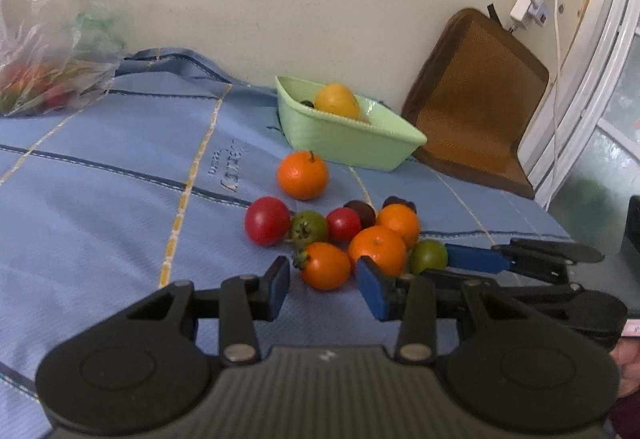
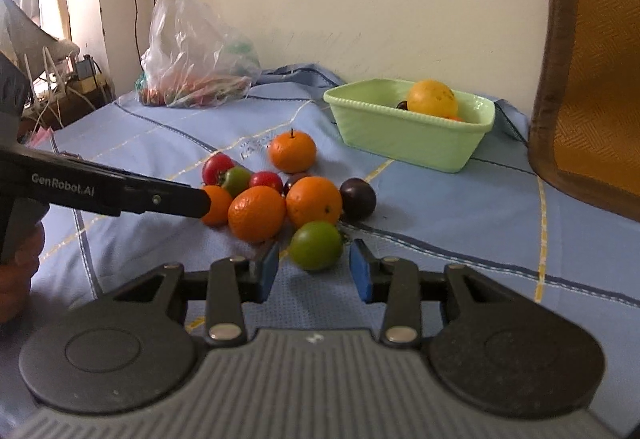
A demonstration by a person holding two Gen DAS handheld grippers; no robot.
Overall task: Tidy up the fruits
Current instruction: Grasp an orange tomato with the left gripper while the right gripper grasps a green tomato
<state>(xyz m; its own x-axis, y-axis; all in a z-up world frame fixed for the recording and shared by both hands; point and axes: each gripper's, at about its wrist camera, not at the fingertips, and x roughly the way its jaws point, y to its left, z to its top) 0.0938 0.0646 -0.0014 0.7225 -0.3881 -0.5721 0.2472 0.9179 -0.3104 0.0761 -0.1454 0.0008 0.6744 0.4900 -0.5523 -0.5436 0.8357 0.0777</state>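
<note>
A heap of fruit lies on the blue cloth (image 1: pixel 120 167): mandarins (image 1: pixel 378 249), red tomatoes (image 1: pixel 267 221), dark plums (image 2: pixel 357 198). My left gripper (image 1: pixel 324 289) is open, and an orange tomato (image 1: pixel 326 265) sits between its blue pads with a gap on each side. My right gripper (image 2: pixel 314 271) is open too, its pads flanking a green tomato (image 2: pixel 316 245) without touching it. A light green tub (image 1: pixel 344 135) by the wall holds a yellow fruit (image 1: pixel 336 100) and something dark. One mandarin with a stem (image 1: pixel 303 175) lies apart, nearer the tub.
A clear plastic bag (image 2: pixel 192 51) of produce stands at the far left against the wall. A brown cushion (image 1: pixel 476 99) leans on the wall right of the tub. The other gripper's arm (image 2: pixel 120 191) reaches in from the left, with a hand behind it.
</note>
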